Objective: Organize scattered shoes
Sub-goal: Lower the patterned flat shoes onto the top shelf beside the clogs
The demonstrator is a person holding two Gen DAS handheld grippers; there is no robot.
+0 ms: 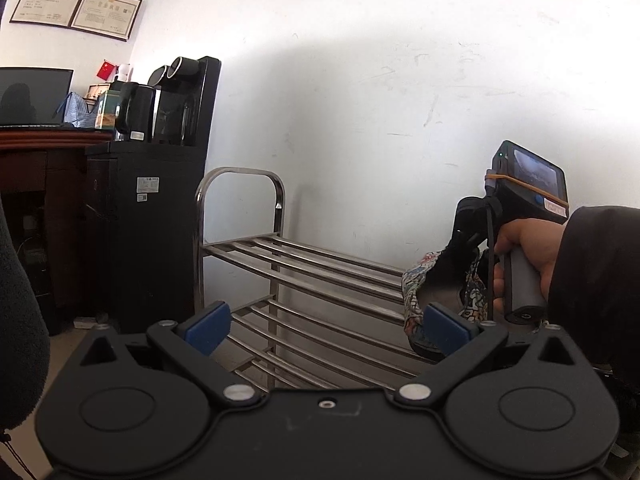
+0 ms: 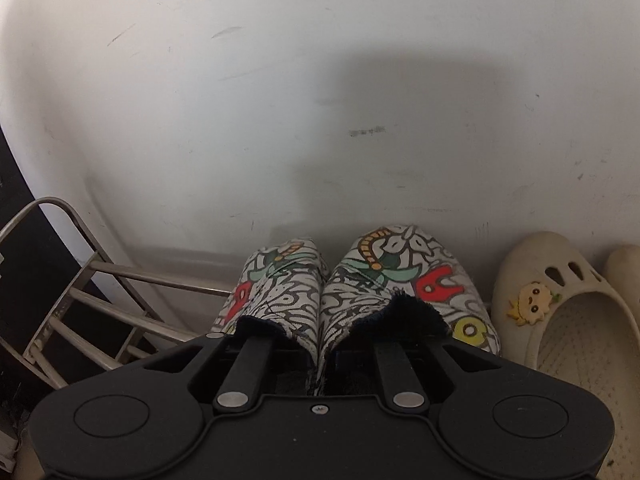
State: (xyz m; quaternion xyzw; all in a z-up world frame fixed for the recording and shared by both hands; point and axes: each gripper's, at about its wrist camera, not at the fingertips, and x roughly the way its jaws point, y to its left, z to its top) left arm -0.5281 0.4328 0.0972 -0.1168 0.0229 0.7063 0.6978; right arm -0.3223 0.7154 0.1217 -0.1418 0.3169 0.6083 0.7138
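A pair of white slippers with black, red and green doodle print (image 2: 400, 280) is pressed side by side, toes toward the wall. My right gripper (image 2: 320, 344) is shut on them, one finger inside each slipper and their inner walls pinched between; the fingertips are hidden inside. In the left wrist view the same slippers (image 1: 414, 292) hang at the right end of the steel shoe rack (image 1: 300, 264), level with its top shelf, held by a hand. Whether they touch the bars I cannot tell. My left gripper (image 1: 326, 330) is open in front of the rack, with nothing between its blue pads (image 1: 208, 326).
A cream clog with a yellow charm (image 2: 560, 312) lies right of the slippers, with a second cream clog (image 2: 624, 264) beyond it. The rack's left handle (image 2: 60, 240) and bare bars stretch leftward. A black water dispenser (image 1: 148, 200) and a wooden desk (image 1: 36, 160) stand left of the rack.
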